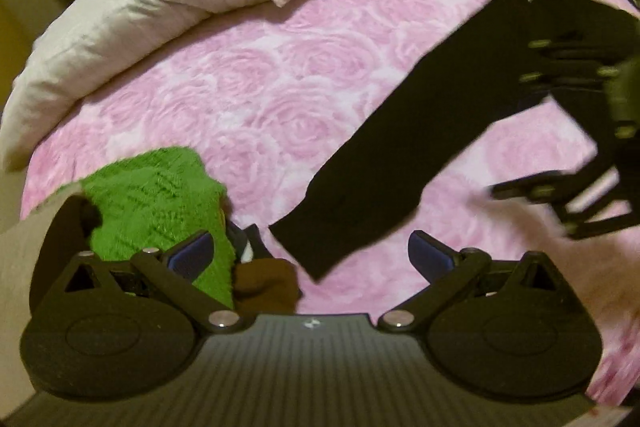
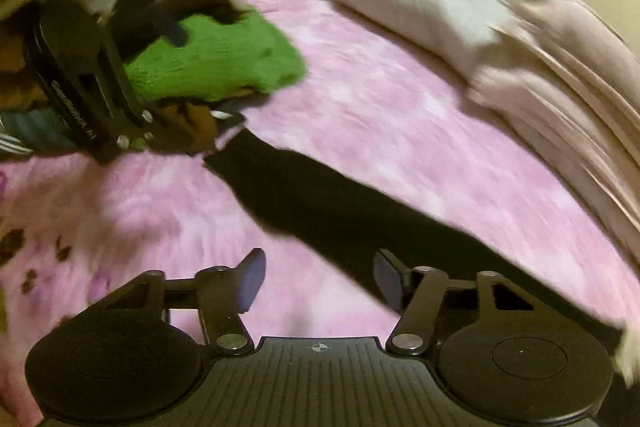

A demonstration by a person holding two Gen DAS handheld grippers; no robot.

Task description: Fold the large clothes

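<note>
Left wrist view: the left gripper [image 1: 312, 255] stands spread and empty above the pink rose blanket [image 1: 248, 99]. The black garment [image 1: 400, 163], soft and limp, likely light, lies just ahead, its hem end nearest; take it at a corner.

Right wrist view: the right gripper [image 2: 320, 279] is partly spread, empty, the garment's edge beside its right finger.
</note>
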